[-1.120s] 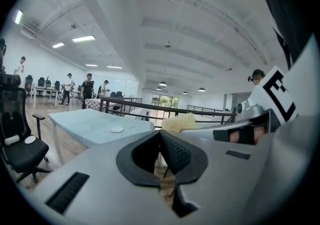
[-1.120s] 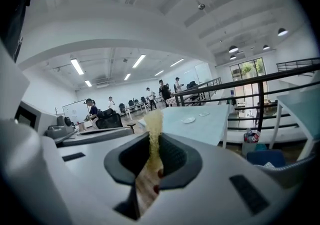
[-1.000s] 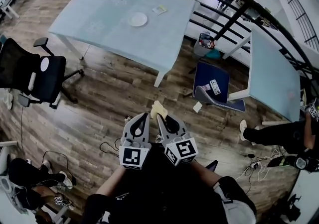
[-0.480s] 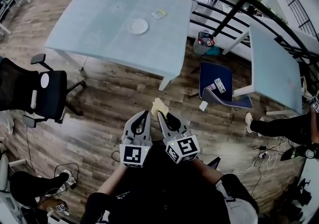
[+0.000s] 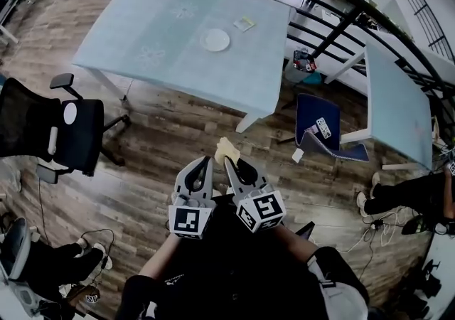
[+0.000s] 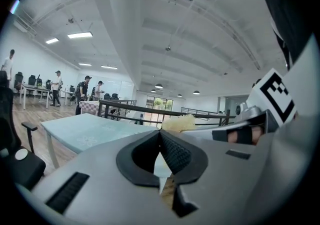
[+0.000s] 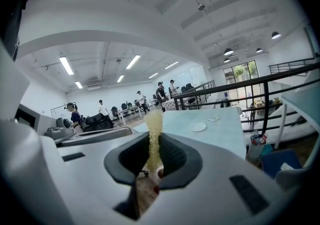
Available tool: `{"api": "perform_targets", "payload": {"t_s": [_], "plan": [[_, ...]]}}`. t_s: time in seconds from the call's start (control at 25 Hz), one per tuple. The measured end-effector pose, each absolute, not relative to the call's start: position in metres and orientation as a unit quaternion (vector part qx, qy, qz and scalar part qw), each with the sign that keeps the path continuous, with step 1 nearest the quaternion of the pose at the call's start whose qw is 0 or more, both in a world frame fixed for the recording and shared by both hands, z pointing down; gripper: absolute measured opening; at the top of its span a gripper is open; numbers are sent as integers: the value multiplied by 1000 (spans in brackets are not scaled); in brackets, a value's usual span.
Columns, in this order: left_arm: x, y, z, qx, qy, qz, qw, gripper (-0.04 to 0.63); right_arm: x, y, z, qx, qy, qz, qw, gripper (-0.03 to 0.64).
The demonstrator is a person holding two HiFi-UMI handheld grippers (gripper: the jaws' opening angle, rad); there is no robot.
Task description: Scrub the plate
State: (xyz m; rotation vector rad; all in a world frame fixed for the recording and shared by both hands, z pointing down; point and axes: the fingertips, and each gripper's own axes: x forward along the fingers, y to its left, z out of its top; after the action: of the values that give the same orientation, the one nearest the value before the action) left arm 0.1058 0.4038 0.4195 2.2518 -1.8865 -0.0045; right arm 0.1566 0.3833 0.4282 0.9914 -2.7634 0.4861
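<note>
1. The pale blue counter (image 5: 163, 27) stands well apart from you across the wooden floor (image 5: 156, 141), so I judge the step in hand to be the approach, with no scrubbing begun
2. You hold both tools raised side by side in front of your body, pointing toward the counter
3. Your left hand-held gripper (image 5: 205, 163) has its jaws pressed together at the tips with nothing between them, as its own view confirms (image 6: 161, 138); it looks free to steady the plate later, and you would need to spread it first
4. Your right hand-held gripper (image 5: 229, 163) is pinching a yellow sponge (image 5: 226, 148); in the right gripper view (image 7: 154, 155) the sponge (image 7: 154, 131) stands up thin between the pads and pokes out past the tips
5. The plate (image 5: 215, 40) is white and round, and it lies flat on the counter toward the far right part; it also shows small beyond your right jaws (image 7: 198, 127), and nothing touches it
6. A small yellowish item (image 5: 244, 23) lies near the plate toward the far edge; I cannot tell what it is
7. The next move calls for closing the gap to the counter, bringing the sponge down flat onto the plate and keeping the pinch firm so it does not slip out
</note>
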Motion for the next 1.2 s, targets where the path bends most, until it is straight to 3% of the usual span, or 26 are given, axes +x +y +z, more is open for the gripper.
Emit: {"api": "perform_targets", "payload": {"t_s": [0.56, 1.2], "plan": [[47, 392, 430, 724, -682, 5, 104, 11, 98, 364, 439, 287, -938, 175, 87, 52], [4, 296, 456, 734, -665, 31, 134, 11, 42, 269, 460, 279, -931, 203, 114, 52]]}}
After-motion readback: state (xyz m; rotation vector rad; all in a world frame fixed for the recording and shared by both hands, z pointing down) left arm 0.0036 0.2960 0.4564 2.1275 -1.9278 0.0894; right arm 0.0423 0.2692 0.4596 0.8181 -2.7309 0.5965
